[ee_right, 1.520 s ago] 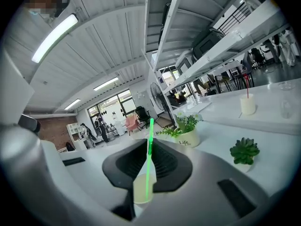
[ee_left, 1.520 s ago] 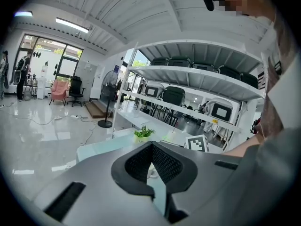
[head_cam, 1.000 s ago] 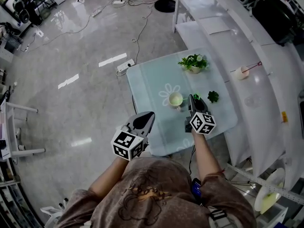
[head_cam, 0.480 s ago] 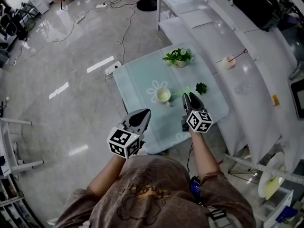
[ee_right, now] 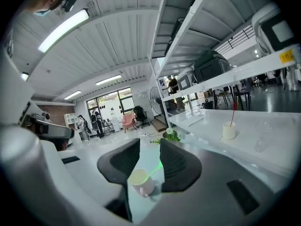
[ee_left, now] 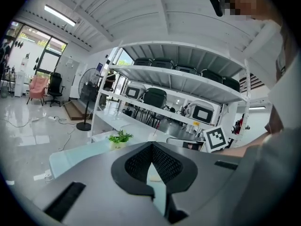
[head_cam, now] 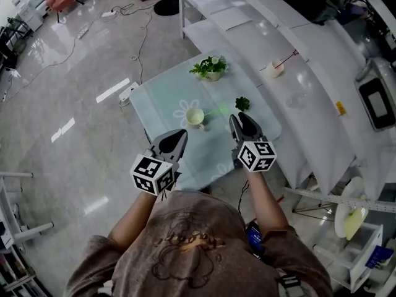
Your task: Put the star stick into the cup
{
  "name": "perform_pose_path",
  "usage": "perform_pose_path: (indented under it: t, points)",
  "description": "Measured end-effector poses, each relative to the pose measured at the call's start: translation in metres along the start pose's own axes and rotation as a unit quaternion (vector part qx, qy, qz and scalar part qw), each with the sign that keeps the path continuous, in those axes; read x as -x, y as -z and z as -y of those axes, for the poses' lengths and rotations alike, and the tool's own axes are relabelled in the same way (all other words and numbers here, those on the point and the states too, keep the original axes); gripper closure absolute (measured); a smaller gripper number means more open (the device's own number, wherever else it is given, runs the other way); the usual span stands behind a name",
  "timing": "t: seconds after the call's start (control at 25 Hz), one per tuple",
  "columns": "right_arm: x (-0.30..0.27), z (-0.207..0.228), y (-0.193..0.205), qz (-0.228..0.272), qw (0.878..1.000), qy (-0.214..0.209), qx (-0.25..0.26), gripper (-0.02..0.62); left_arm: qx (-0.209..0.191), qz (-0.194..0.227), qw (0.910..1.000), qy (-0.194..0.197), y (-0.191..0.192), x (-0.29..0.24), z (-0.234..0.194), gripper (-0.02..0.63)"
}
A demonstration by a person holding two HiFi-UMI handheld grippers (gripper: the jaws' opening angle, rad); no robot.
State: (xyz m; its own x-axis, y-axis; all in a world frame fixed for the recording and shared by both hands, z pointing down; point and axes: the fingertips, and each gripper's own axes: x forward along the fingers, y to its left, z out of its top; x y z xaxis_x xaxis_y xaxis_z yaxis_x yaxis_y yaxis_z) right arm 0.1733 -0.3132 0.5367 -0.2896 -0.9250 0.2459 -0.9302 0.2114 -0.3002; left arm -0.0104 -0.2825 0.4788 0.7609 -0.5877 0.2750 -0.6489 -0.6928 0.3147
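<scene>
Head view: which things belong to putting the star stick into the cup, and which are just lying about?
Job: pale green cup; thin green stick leaning in it; right gripper, open.
Lying about: potted green plant; white cup with red stick.

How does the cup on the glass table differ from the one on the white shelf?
The table cup holds a green stick; the shelf cup a red stick. The table cup stands on the glass table; the shelf cup beyond it on the white shelf. Both are small, pale and upright.
</scene>
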Motion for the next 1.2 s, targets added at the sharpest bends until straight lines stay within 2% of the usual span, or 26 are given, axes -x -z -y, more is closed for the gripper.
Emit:
perform_pose_path:
  t: [0.24, 0.48, 0.72, 1.0, 1.2]
  points:
    - [0.040, -0.033, -0.031, 0.017, 0.999, -0.021, 0.025, 0.486, -0.007, 0.017, 0.9998, 0.004, -0.015, 0.006, 0.005, 0.588]
    - [0.071, -0.058, -0.042, 0.017, 0.997, -0.024, 0.073, 0.502, -0.011, 0.037, 0.9992, -0.006, -0.026, 0.012, 0.002, 0.588]
    - [0.096, -0.068, -0.053, 0.050, 0.996, -0.012, 0.073, 0.549, -0.029, 0.052, 0.9981, -0.017, -0.031, 0.016, 0.000, 0.588]
    - [0.102, -0.068, -0.042, 0.060, 0.995, 0.002, 0.082, 0.594, -0.039, 0.063, 0.9971, -0.016, -0.029, 0.018, 0.000, 0.588]
    - [0.099, -0.056, -0.025, 0.055, 0.996, 0.012, 0.068, 0.594, -0.045, 0.069, 0.9962, -0.027, -0.025, 0.018, -0.009, 0.588]
